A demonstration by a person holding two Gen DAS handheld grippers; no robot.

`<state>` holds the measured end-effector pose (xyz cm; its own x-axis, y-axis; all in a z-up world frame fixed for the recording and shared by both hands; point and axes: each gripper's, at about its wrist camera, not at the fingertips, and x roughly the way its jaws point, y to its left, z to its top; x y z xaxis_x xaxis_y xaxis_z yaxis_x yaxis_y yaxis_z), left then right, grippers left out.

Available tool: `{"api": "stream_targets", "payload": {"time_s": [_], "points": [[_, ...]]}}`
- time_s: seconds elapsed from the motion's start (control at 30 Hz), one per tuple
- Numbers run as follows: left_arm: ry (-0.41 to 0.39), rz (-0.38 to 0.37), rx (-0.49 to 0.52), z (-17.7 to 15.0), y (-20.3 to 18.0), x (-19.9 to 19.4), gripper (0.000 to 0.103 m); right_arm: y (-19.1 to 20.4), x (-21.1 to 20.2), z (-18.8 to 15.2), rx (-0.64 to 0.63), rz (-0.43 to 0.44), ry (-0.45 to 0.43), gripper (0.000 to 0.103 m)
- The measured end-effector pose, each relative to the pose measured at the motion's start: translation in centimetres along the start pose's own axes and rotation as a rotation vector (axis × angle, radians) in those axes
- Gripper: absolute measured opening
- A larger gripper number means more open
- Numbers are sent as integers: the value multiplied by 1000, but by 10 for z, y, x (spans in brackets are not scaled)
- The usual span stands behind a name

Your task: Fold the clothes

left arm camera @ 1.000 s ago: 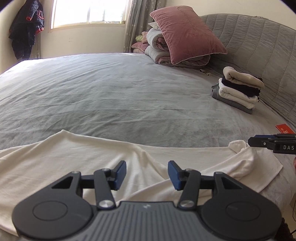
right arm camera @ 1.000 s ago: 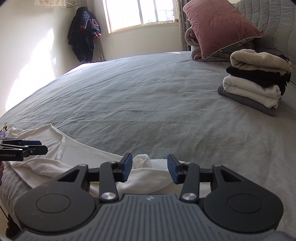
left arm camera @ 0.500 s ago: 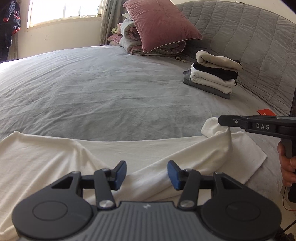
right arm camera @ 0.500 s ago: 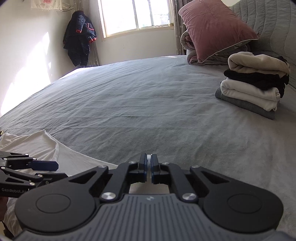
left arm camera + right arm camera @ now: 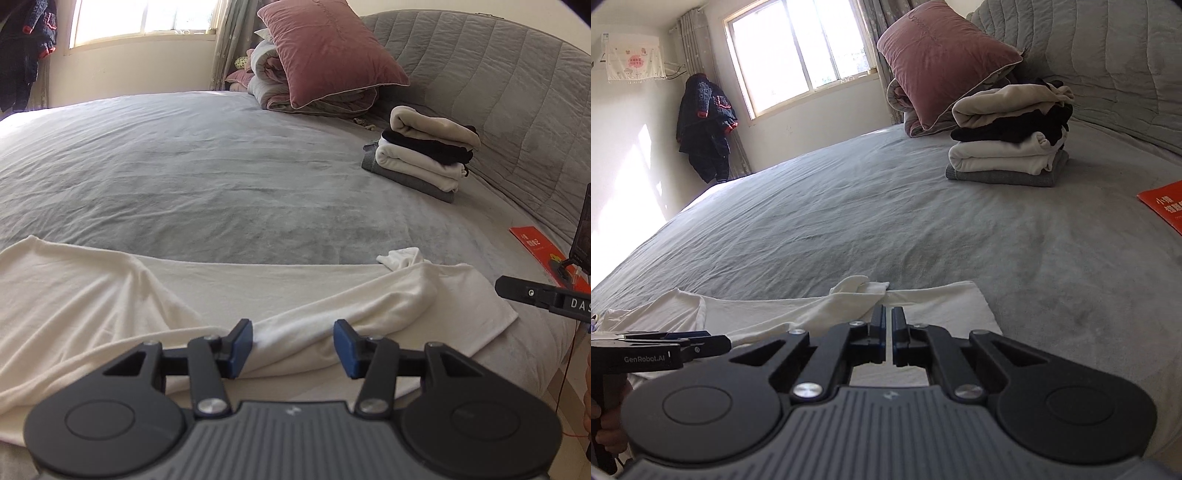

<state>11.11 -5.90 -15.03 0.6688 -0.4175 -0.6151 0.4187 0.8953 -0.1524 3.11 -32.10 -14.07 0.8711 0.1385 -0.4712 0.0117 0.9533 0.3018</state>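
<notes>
A cream shirt (image 5: pixel 229 291) lies spread along the near edge of the grey bed (image 5: pixel 207 177), its long axis running left to right across both views, parallel to that edge. Its right end finishes in a flat rectangular flap (image 5: pixel 945 306), with a small crumpled bit of white cloth (image 5: pixel 858 286) bunched at the far side there. A soft raised ridge of fabric runs along the near side of the shirt, from its middle toward the right end.

The left tool (image 5: pixel 293 349) hangs low over the middle of the shirt with its blue-padded fingers (image 5: pixel 240 345) wide apart, straddling the ridge; nothing is pinched between them. The right tool (image 5: pixel 888 338) is above the right end of the shirt, its fingers drawn nearly together with only a thin slit between them, and no cloth is visibly caught in that slit.

Farther back on the right, a stack of folded clothes (image 5: pixel 424 151) in beige, black, white and grey sits near the quilted grey headboard (image 5: pixel 498 92). Behind it a pink pillow (image 5: pixel 325 51) leans on a rolled blanket (image 5: pixel 269 81). A red booklet (image 5: pixel 1163 206) lies on the bed at the right edge, well apart from the shirt. A dark jacket (image 5: pixel 705 144) hangs in the corner by the window (image 5: pixel 798 51). The stretch of bed between shirt and stack is bare sheet.
</notes>
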Motion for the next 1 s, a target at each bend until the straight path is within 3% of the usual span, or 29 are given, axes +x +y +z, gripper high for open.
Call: {"api": "stream_targets", "payload": {"time_s": [0.13, 0.27, 0.63, 0.67, 0.77, 1.0], "points": [[0, 0, 1, 6, 0, 4, 49, 5, 5, 5, -11, 25, 19, 17], [18, -6, 27, 12, -4, 14, 49, 9, 21, 13, -13, 51, 26, 35], [68, -50, 100, 18, -18, 39, 41, -8, 67, 22, 113, 82, 130, 35], [73, -57, 95, 18, -18, 40, 31, -7, 70, 21, 114, 79, 137, 33], [71, -63, 61, 18, -17, 40, 2, -4, 75, 18, 109, 72, 148, 4], [-55, -33, 5, 34, -10, 15, 1, 7, 61, 36, 86, 77, 49, 3]]}}
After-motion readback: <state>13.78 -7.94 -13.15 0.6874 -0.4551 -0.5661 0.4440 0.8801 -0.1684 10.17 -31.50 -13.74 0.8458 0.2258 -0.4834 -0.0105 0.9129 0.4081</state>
